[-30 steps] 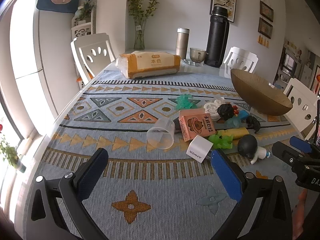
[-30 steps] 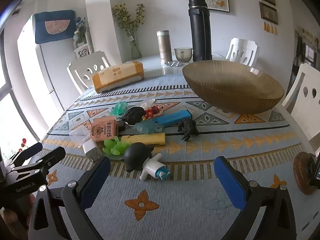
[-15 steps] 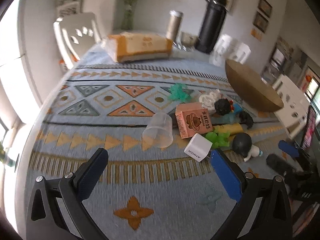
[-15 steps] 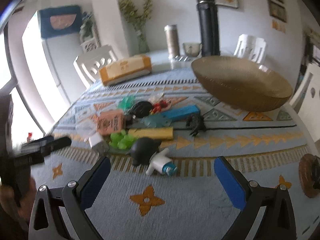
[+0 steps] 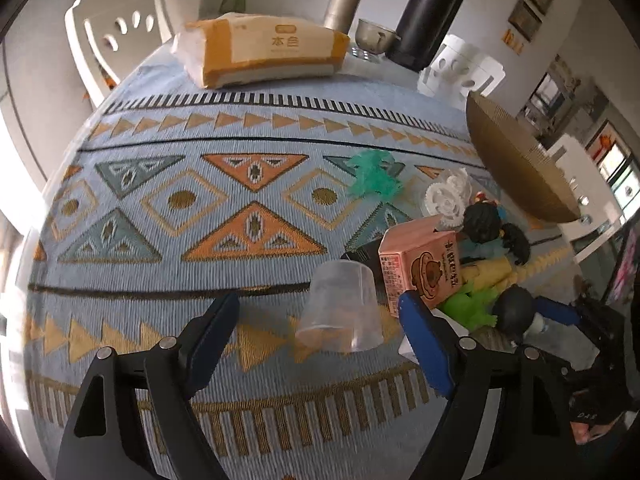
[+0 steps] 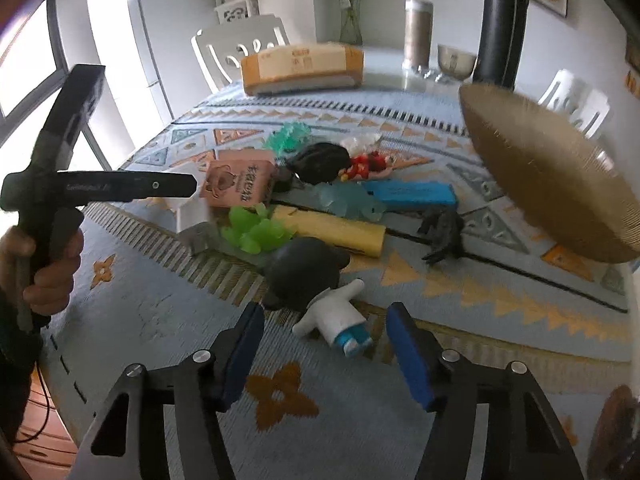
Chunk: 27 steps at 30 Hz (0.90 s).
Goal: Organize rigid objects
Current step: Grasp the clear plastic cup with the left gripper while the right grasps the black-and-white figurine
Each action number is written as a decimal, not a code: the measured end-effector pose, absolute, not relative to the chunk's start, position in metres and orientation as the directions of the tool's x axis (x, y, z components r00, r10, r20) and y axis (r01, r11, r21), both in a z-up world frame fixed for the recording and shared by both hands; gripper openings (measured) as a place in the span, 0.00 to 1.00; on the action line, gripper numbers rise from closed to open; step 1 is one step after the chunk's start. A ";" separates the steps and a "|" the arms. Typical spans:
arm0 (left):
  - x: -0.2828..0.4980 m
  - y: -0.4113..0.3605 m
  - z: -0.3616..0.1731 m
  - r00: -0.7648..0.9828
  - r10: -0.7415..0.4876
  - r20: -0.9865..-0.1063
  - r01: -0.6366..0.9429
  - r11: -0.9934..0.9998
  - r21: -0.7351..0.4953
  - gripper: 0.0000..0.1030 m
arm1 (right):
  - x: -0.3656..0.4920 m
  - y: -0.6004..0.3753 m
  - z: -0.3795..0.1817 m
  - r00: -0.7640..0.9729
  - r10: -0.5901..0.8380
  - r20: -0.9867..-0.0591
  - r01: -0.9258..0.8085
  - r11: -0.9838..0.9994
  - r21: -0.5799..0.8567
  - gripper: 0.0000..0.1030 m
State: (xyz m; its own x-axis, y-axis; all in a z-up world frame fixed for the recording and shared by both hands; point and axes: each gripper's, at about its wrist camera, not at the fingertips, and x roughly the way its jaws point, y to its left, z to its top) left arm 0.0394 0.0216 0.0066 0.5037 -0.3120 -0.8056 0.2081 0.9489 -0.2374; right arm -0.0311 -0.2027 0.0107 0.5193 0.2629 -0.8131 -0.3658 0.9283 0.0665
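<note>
Left gripper (image 5: 320, 320) jaws closing around the tipped clear cup (image 5: 340, 308), pads not yet touching; bare patterned tabletop (image 5: 160, 200) open to its left, pink carton (image 5: 420, 268) crowding the right jaw. Right gripper (image 6: 324, 344) jaws closing either side of the black-headed white figurine (image 6: 332, 312), untouched, toy pile just behind, gold bowl (image 6: 540, 176) right. White cube behind the left jaws is mostly hidden.

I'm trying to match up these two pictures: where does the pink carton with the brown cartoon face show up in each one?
Left wrist view: the pink carton lies right of centre, just beyond the gripper's right finger, beside the clear cup.
Right wrist view: the pink carton lies left of centre, behind the green toy.
Shared landmark: the golden bowl, at the right in both.
</note>
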 end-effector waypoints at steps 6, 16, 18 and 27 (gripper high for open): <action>0.040 0.021 0.008 0.525 -0.274 -0.806 0.198 0.960 -0.197 0.35 | -0.029 -0.194 0.008 0.525 0.276 -0.805 -0.369 0.926 0.077 0.40; -0.004 0.013 0.028 0.584 -0.306 -0.752 0.225 0.951 -0.213 0.35 | -0.055 -0.208 0.023 0.545 0.308 -0.780 -0.338 0.932 0.131 0.22; -0.015 0.013 0.028 0.594 -0.308 -0.743 0.225 0.950 -0.215 0.35 | -0.064 -0.210 0.021 0.530 0.322 -0.785 -0.337 0.929 0.154 0.22; -0.032 0.013 0.020 0.654 -0.265 -0.709 0.193 0.964 -0.182 0.35 | -0.066 -0.203 0.009 0.499 0.305 -0.811 -0.299 0.939 0.170 0.55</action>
State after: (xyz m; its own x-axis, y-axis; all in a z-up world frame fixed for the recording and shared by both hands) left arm -0.0325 0.0133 0.0202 0.6540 -0.2646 -0.7087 0.1933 0.9642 -0.1816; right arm -0.0662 -0.2034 0.0089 0.4987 0.3050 -0.8113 -0.2985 0.9392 0.1696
